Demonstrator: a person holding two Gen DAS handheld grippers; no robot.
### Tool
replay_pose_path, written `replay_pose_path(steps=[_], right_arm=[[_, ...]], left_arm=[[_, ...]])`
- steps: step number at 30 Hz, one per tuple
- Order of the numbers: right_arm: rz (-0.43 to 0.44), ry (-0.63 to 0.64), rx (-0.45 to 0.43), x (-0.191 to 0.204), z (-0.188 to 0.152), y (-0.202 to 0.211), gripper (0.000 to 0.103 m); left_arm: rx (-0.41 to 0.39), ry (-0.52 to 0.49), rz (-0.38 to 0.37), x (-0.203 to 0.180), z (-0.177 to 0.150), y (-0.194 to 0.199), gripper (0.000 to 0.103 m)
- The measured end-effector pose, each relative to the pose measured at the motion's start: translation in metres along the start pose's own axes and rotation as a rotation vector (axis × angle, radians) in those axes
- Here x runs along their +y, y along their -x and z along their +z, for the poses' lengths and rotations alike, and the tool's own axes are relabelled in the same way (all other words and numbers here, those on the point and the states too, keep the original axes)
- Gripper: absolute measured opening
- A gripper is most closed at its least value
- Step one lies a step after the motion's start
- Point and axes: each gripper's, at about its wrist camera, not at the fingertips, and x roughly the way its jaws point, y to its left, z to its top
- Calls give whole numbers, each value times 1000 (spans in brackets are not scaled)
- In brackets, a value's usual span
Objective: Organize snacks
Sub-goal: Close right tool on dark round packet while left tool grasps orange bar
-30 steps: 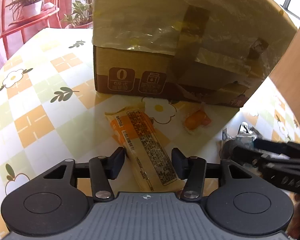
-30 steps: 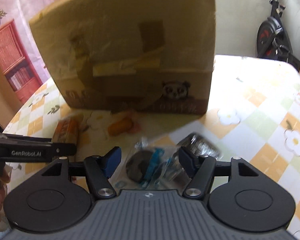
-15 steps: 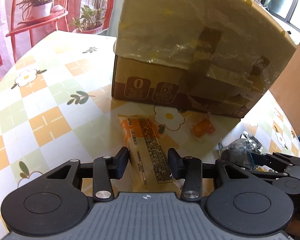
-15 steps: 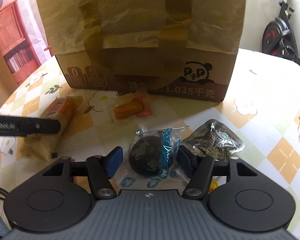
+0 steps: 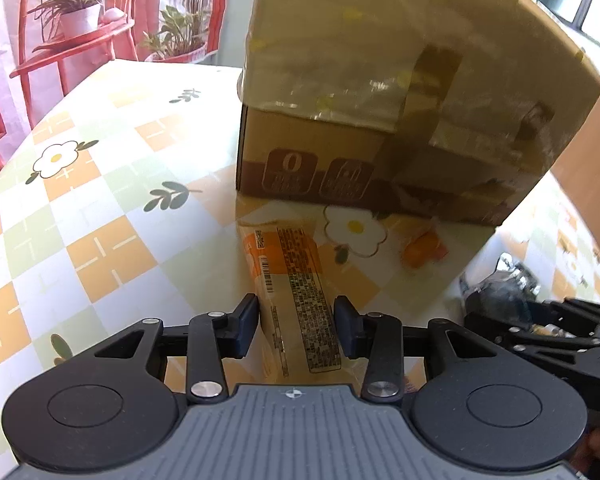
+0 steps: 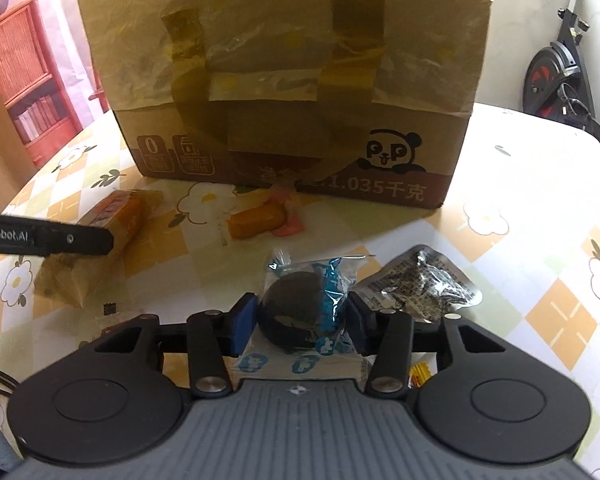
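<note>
Left gripper [image 5: 296, 326] is pointing down at the tablecloth [image 5: 100, 216] with its 2 jaws narrowed around a long orange snack packet [image 5: 290, 292]; the jaws have just been closing, and both pads are sitting right against the packet's sides, so the packet is being held between them. In the left wrist view, that packet is lying lengthwise in front of the cardboard box [image 5: 400, 120], its far end almost reaching the box's base. A small orange candy [image 5: 422, 250] is lying just in front of the box too, to the right of the packet. Further right of the box's near corner, the right gripper [image 5: 540, 328] is showing as a dark blurred shape.

In the right wrist view, the right gripper [image 6: 300, 320] is closing on a dark round snack in a clear and blue wrapper [image 6: 304, 304]; its jaws have just been narrowing and both pads are touching the wrapper. This snack is lying well in front of the box [image 6: 284, 72]. Beside it on the right, a crinkled silver packet [image 6: 420, 284] is resting on the cloth. The orange candy [image 6: 256, 220] is lying close to the box's front face, and the orange packet [image 6: 116, 212] is sitting left of it, with a finger of the left gripper [image 6: 76, 238] reaching over it.
</note>
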Motion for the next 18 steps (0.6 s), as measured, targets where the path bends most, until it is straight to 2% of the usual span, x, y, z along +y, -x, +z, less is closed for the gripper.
replay_pose_path(steps=[11,14,18], right_arm=[[16,19,1,7,-2,-4,50],[14,19,-1,7,-2,-4,50],[12,21,-1,8,-2,-5,50]], left_arm=[[9,-14,28,-1,-2,-14,49],[0,-44,41,-5,-3,-15,47],[-9,-21,26,1,-3,-13,44]])
